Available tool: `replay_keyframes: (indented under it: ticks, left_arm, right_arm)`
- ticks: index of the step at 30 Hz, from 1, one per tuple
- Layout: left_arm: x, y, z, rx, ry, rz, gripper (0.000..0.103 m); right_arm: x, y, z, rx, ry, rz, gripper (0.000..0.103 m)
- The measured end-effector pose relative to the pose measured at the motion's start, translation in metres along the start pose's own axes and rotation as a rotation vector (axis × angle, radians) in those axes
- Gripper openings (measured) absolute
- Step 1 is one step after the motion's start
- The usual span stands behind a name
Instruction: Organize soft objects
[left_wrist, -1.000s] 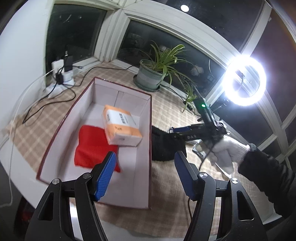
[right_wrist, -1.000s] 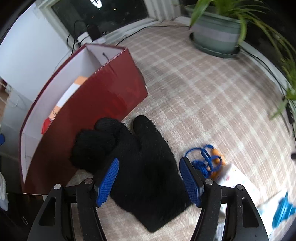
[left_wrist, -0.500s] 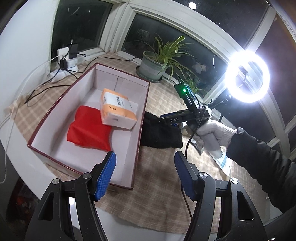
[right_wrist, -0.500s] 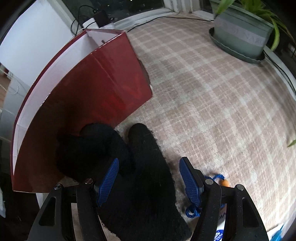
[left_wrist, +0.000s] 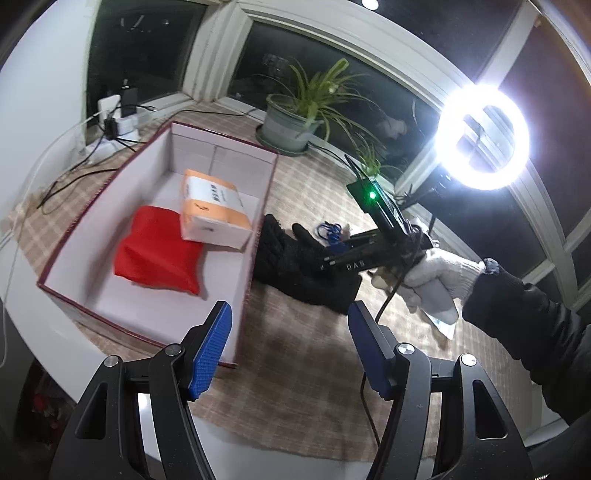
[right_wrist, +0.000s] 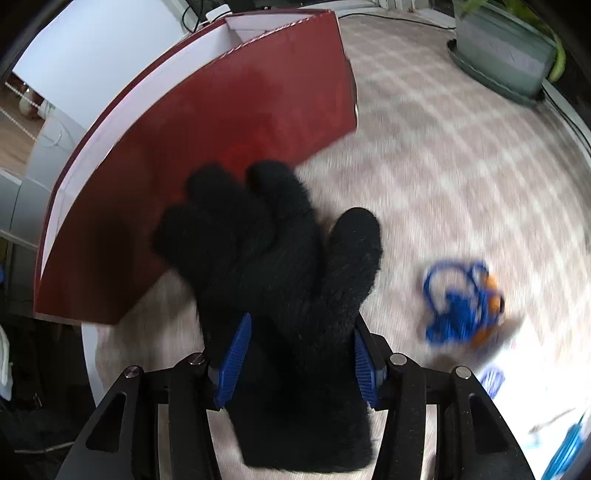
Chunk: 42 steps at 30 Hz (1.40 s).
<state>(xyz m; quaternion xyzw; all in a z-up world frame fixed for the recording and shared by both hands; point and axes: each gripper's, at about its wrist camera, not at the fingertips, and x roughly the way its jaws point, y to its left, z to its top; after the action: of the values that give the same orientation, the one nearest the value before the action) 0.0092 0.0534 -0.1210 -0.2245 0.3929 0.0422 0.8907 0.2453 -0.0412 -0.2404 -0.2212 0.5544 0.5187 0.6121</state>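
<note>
R gripper (right_wrist: 299, 354) has dropped onto the black glove (right_wrist: 280, 280) since a sec ago: back then its blue pads stood wide above the glove, now they sit at either flank of the palm and the jaws are closing, w/ the glove between them. The pads look to be touching the knit on both sides (hard to say how firmly; the view is motion-blurred). The glove's fingers point at the outer red wall of the box (right_wrist: 207, 147), and it lies on the checked cloth (right_wrist: 424, 155) just beside that wall, so it is not in the box yet.

L gripper (left_wrist: 288, 350) is spread and empty, hanging near the box's near corner. It plays no part in the pick.

Inside the box: a red cloth (left_wrist: 159, 251) and an orange-and-white tissue pack (left_wrist: 212, 210), the pack overlapping the cloth's far edge.

Meaning for the task: approach is over and the grasp is under way. Next, prob. lift the glove over the wall and in. A blue cord bundle (right_wrist: 461, 306) lies loose on the cloth nearby, likely up next.
</note>
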Motion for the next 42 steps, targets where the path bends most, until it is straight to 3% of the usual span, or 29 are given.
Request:
replay_keyframes:
  ticks: [7,12,16,22,32,33,42]
  left_arm:
    - [0.016,-0.021,-0.01,0.034,0.032,-0.057,0.064]
    - [0.049,-0.036,-0.015,0.024,0.068,-0.076,0.064]
    - [0.074,-0.045,-0.016,0.018,0.086,-0.069,0.064]
    - [0.101,-0.051,-0.016,0.028,0.099,-0.037,0.064]
    - [0.151,-0.045,-0.015,-0.01,0.13,0.027,0.064]
    - [0.155,-0.046,-0.014,-0.009,0.126,0.033,0.064]
    - [0.185,-0.042,-0.005,-0.018,0.106,0.08,0.064]
  right_arm:
    - [-0.012,0.011,-0.06,0.078,-0.011,0.053,0.047]
    - [-0.017,0.02,-0.092,0.19,-0.086,0.038,0.043]
    - [-0.013,0.025,-0.098,0.248,-0.144,0.022,0.034]
    - [-0.016,0.013,-0.113,0.298,-0.157,0.028,0.021]
    - [-0.021,0.026,-0.133,0.285,-0.122,0.013,0.019]
    - [-0.029,0.013,-0.136,0.288,-0.121,0.014,0.019]
    - [-0.032,0.012,-0.142,0.278,-0.152,0.001,0.023]
